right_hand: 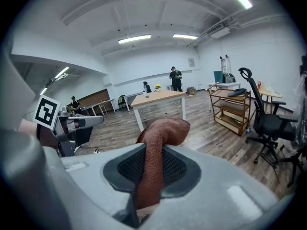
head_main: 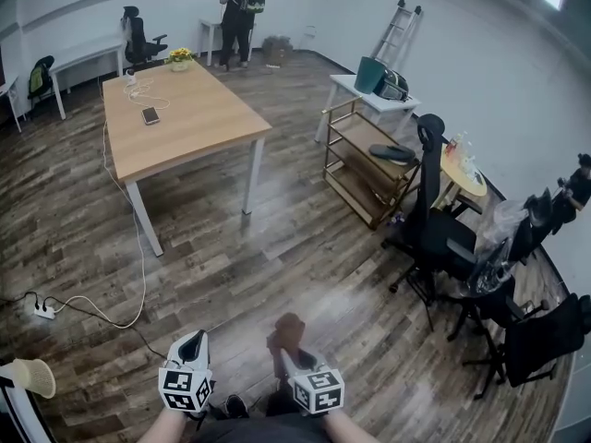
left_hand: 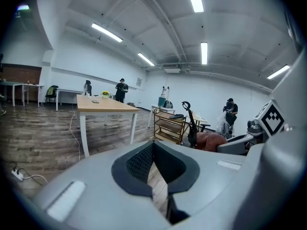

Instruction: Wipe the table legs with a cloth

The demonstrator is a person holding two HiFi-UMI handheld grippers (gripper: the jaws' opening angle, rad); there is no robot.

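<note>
The cloth (head_main: 289,326) is a brownish-red rag pinched in the right gripper (head_main: 284,347), way down at the bottom of the head view, close in front of the person. In the right gripper view it runs down between the two dark mesh pads (right_hand: 128,166), which are clamped onto it, and the top of it bunches into a rounded lump poking out past the jaw tips. The left gripper (head_main: 194,344) sits just beside it on the left, and its own view shows its jaws pressed together with nothing in them, just a thin sliver of floor (head_main: 295,238) showing through lower down. The table (head_main: 189,123) is well apart from both grippers, across the wood floor in the upper left of the head view. It has a light wooden top and white legs (head_main: 145,218), and neither gripper is touching them. A phone (head_main: 150,115) lies on the top, and a small pot of yellow flowers (head_main: 180,60) sits at the far edge. A white cable (head_main: 102,314) trails off the table down to a power strip (head_main: 43,310) on the floor. To the right of the table there's a wooden shelf rack (head_main: 362,169), then a black office chair (head_main: 432,233). A person (head_main: 238,17) stands at the far wall, and a ladder (head_main: 397,24) leans in the back corner.
</note>
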